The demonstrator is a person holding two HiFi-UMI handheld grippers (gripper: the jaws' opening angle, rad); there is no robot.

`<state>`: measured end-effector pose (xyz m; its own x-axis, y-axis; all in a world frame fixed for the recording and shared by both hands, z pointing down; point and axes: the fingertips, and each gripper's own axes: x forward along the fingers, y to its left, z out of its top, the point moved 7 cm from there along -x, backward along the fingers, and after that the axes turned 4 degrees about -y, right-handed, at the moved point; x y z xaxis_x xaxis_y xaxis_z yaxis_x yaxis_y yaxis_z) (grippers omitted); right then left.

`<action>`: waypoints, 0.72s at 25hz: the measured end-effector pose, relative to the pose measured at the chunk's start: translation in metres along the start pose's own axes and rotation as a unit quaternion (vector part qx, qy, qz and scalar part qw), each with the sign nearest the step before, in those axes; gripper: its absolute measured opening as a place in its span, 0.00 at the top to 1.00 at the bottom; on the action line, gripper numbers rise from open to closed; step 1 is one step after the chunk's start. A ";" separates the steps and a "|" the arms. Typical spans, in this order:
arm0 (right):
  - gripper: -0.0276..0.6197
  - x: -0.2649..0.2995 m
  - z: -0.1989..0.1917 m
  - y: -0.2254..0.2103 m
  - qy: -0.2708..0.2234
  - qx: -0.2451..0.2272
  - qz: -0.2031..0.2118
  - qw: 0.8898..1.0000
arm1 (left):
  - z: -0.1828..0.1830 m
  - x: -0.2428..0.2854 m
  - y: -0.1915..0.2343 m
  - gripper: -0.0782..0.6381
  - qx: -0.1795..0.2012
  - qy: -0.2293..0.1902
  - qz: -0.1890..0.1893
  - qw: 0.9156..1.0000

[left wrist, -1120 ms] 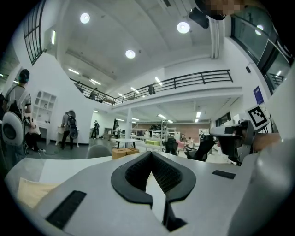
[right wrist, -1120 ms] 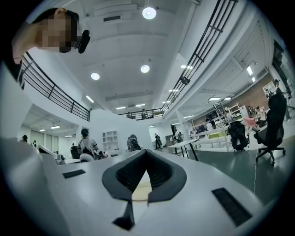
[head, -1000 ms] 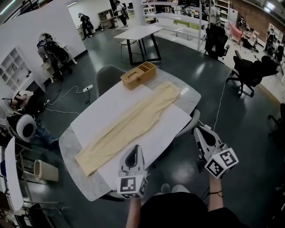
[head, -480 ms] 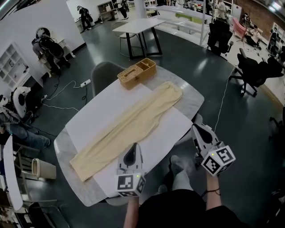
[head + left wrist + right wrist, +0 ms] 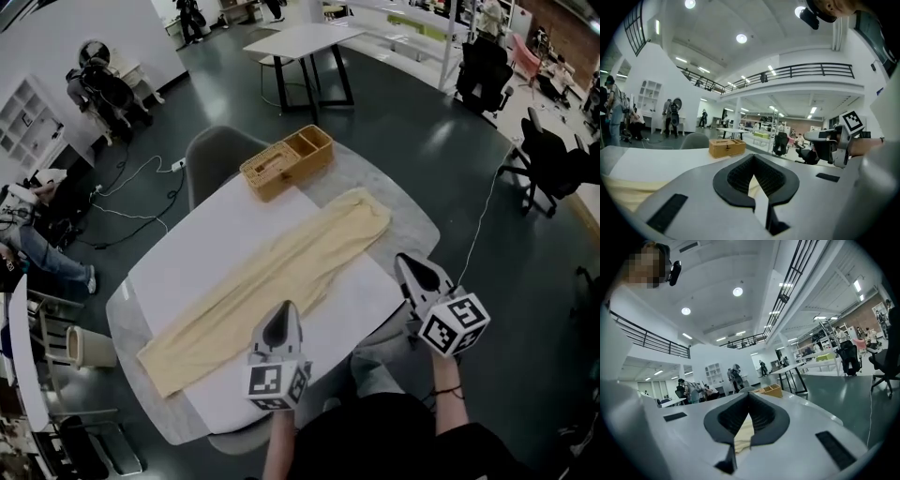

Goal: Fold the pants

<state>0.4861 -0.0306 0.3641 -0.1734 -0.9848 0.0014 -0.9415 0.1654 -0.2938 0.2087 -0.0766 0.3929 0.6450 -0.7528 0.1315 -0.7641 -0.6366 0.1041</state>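
Long beige pants (image 5: 272, 277) lie flat and stretched out diagonally on a white sheet (image 5: 206, 244) that covers a grey table (image 5: 415, 223). The waist end is at the far right and the leg ends at the near left. My left gripper (image 5: 283, 309) hovers over the sheet's near edge, just short of the pants' middle, with its jaws shut and empty. At the table's near right edge, my right gripper (image 5: 406, 261) is also shut and holds nothing. A strip of beige cloth (image 5: 752, 186) shows through the left gripper (image 5: 753, 159). The same cloth (image 5: 743, 434) shows through the right gripper (image 5: 749, 395).
A wooden box (image 5: 286, 161) with compartments stands at the table's far end, just past the pants' waist. A grey chair (image 5: 211, 155) is tucked in behind the table. People (image 5: 98, 89) stand at the left. Another table (image 5: 300, 42) and office chairs (image 5: 553, 155) lie beyond.
Both grippers have moved forward towards the table. The right one went from beside the table to its near right edge. The pants lie as before.
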 end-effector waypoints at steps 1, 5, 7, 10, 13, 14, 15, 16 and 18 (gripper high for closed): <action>0.94 0.009 0.001 -0.009 0.006 0.000 0.004 1.000 | 0.001 0.010 -0.001 0.87 0.001 0.002 0.004 1.000; 0.94 0.045 0.005 -0.040 0.030 -0.007 0.025 0.999 | 0.004 0.050 -0.004 0.87 0.003 0.007 0.017 1.000; 0.94 0.062 0.006 -0.055 0.042 -0.011 0.035 0.998 | 0.003 0.070 -0.005 0.87 0.005 0.009 0.024 1.000; 0.94 0.086 0.003 -0.077 0.058 -0.012 0.049 0.997 | -0.002 0.097 -0.006 0.87 0.008 0.019 0.031 0.999; 0.94 0.109 -0.004 -0.098 0.076 -0.017 0.059 0.995 | -0.007 0.123 -0.006 0.87 0.007 0.028 0.033 0.999; 0.94 0.116 -0.007 -0.105 0.084 -0.018 0.060 0.995 | -0.009 0.131 -0.006 0.87 0.006 0.032 0.032 0.999; 0.94 0.123 -0.011 -0.112 0.092 -0.019 0.059 0.994 | -0.012 0.138 -0.006 0.87 0.006 0.036 0.031 0.999; 0.94 0.128 -0.015 -0.119 0.101 -0.020 0.058 0.993 | -0.015 0.145 -0.007 0.87 0.006 0.040 0.029 0.999; 0.94 0.137 -0.024 -0.133 0.119 -0.022 0.053 0.991 | -0.022 0.159 -0.008 0.87 0.005 0.049 0.023 0.999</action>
<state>0.5808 -0.1865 0.4262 -0.3311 -0.9224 0.1990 -0.9247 0.2752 -0.2629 0.3176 -0.1872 0.4345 0.6048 -0.7618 0.2322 -0.7929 -0.6032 0.0863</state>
